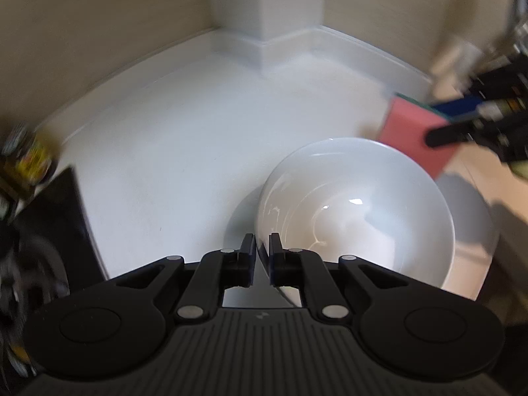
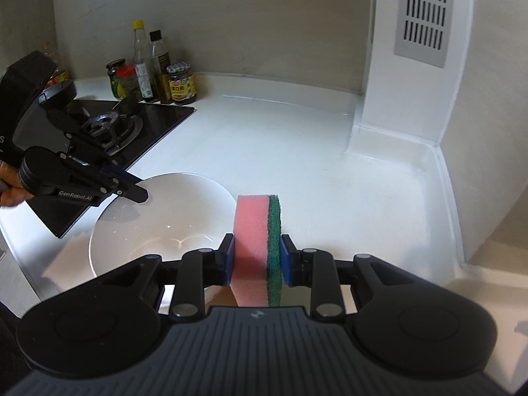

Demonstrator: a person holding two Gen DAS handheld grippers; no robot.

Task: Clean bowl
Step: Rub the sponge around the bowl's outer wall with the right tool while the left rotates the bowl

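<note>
A white bowl [image 1: 363, 204] is held above the white counter's front edge; it also shows in the right wrist view [image 2: 158, 224]. My left gripper [image 1: 262, 250] is shut on the bowl's near rim and appears in the right wrist view [image 2: 132, 191] at the bowl's left rim. My right gripper [image 2: 257, 257] is shut on a pink sponge with a green scouring side [image 2: 254, 241], held upright just right of the bowl. In the left wrist view the sponge [image 1: 412, 135] and the right gripper [image 1: 462, 125] are beyond the bowl's far right rim.
A black gas hob [image 2: 109, 128] lies on the left of the white counter [image 2: 280, 151]. Several sauce bottles and jars [image 2: 155, 76] stand behind the hob by the wall. A white column with a vent grille [image 2: 419, 16] stands in the back right corner.
</note>
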